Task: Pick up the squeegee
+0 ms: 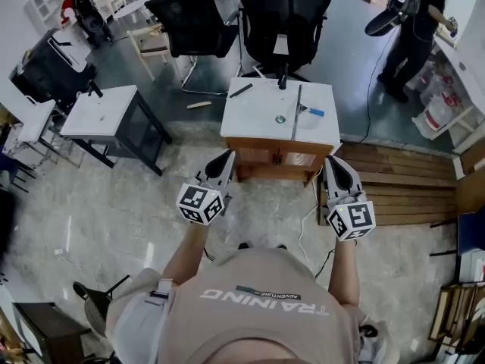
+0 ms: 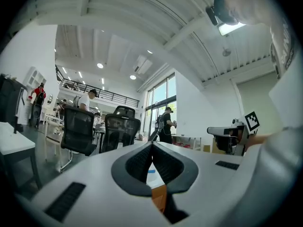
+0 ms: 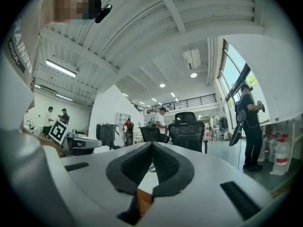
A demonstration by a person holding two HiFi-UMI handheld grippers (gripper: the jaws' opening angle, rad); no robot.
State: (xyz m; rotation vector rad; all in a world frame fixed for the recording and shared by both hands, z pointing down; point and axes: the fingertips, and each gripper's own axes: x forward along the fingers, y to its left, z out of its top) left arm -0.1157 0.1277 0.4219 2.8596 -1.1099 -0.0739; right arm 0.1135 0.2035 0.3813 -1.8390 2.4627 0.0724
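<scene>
The squeegee [image 1: 297, 112] lies on a small white-topped table [image 1: 258, 120] ahead of me: a long thin grey bar with a short blue-tipped handle [image 1: 314, 112] sticking out to its right. A black strip [image 1: 241, 91] and a small round object [image 1: 280, 118] lie on the same top. My left gripper [image 1: 228, 158] and right gripper [image 1: 332, 162] are held level side by side, just short of the table's near edge. Both are shut and hold nothing. In the left gripper view the jaws [image 2: 152, 145] meet with the tabletop beyond; the right gripper view shows its jaws [image 3: 152, 144] likewise.
Two black office chairs [image 1: 284, 14] [image 1: 193, 21] stand behind the table. A second white table [image 1: 102, 112] is to the left and a low wooden platform [image 1: 409, 180] to the right. A person [image 1: 413, 29] stands at the back right. A cable [image 1: 307, 226] trails on the floor.
</scene>
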